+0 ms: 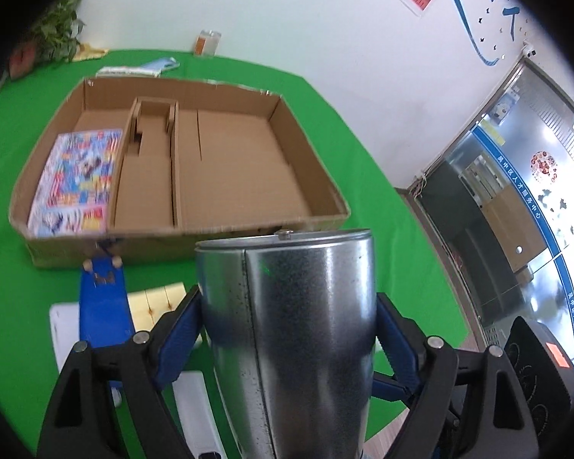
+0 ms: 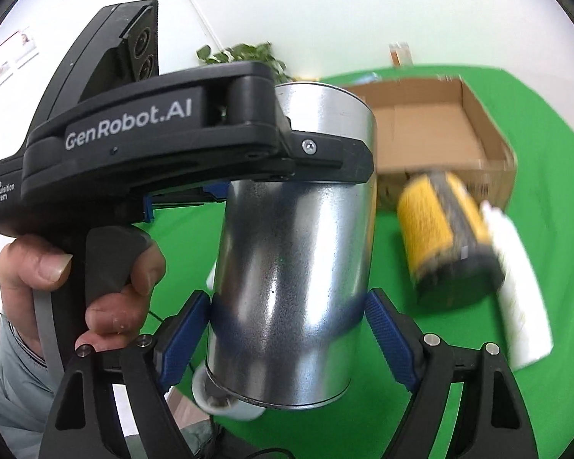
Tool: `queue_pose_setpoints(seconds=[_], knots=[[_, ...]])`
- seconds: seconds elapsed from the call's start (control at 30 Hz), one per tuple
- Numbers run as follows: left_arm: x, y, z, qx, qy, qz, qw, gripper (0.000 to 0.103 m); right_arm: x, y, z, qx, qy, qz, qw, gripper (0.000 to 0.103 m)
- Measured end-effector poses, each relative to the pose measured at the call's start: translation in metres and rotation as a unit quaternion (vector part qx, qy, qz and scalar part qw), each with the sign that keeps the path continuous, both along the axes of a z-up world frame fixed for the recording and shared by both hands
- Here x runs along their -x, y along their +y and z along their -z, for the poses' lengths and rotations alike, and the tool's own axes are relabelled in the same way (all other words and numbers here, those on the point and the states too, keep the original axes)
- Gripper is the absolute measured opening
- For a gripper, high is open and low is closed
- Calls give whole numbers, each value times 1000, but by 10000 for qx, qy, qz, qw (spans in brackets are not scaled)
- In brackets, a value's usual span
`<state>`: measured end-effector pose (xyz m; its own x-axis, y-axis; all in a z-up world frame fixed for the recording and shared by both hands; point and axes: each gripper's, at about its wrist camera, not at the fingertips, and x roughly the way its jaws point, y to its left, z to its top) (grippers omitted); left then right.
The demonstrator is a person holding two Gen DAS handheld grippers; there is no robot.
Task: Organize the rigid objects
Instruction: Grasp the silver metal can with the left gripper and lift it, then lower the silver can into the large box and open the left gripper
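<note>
Table, green cloth: divided cardboard box sits toward far edge, three bays. Left bay holds a colourful printed booklet; mid and right bays look bare.

Galvanised metal canister is off the table, above near edge, in front of box's near wall. Both grippers clamp it: left gripper w/ blue pads on either flank; right gripper pads pressing lower on the body, so a two-handed carry.

Step, as I read it: transfer of canister to box, prob. the wide right bay. Next calls for clearing the near wall, keeping it upright, letting go together.

Still on cloth: yellow-black can on its side, blurred; blue board, pale wood block.

Canister base cut off in left view; label on yellow can unreadable; white items partly hidden.
</note>
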<state>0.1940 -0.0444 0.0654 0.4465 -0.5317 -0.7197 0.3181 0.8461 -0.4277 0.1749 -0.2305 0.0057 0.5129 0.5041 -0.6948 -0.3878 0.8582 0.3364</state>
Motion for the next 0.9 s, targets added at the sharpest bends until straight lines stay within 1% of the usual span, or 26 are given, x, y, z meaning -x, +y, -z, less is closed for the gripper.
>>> queue_pose_setpoints(seconds=[0.17,0.3,0.43,0.5,0.6,0.67,0.77,0.9], knots=[[-31,9,-32,125,-132,-34,9998,84,-31,10,-35,121,-223,-93,9996,81],[-53,12,-55,219,-208,-52,9995,84,-65,17,-65,257,-375,-166,9988,81],[-82,10,-74,156,-296,-45,9994,84,-103,18,-84,296,-364,-203,9987,81],[-101,10,-78,190,-240,-52,9995,84,-125,18,-92,355,-335,-225,9986,81],[-131,8,-78,205,-90,-41,9997,84,-153,18,-98,419,-238,-258,9985,81],[-149,5,-72,206,29,-33,9998,84,-173,19,-99,472,-124,-271,9984,81],[-175,2,-55,226,277,-39,9994,84,-203,17,-92,513,100,-296,9982,81],[-200,-3,-24,216,585,-11,9981,84,-239,13,-69,516,521,-278,9969,80]])
